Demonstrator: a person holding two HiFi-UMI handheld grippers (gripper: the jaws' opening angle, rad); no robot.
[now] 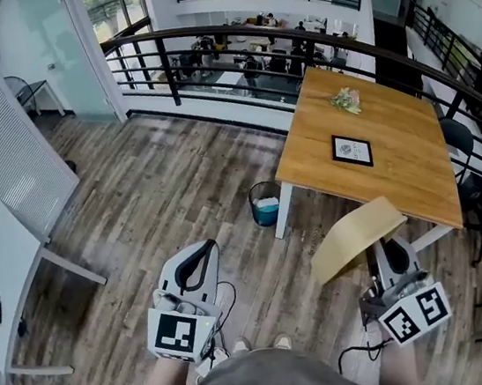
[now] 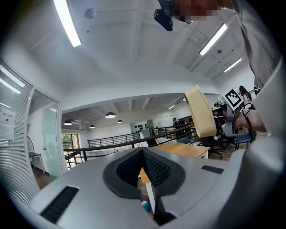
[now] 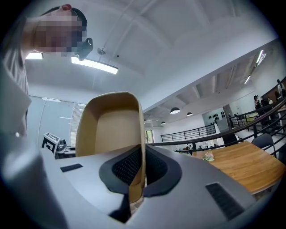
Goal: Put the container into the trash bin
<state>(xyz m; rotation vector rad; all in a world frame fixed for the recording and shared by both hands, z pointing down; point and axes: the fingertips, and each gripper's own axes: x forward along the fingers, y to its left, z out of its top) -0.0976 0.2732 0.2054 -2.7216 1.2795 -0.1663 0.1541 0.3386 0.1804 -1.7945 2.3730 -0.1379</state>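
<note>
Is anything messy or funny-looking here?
Nothing is spilled or broken. One funny thing: the tan container is up in the air, tipped on its side, with the right hand-held gripper pinching one wall. The blue trash bin stands upright beside the table.

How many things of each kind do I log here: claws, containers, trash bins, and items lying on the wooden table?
Claws: 2 (left claw, right claw)
Containers: 1 (container, clamped in the right claw)
Trash bins: 1 (trash bin)
Items on the wooden table: 2 (framed card, flower bunch)
Total: 6
</note>
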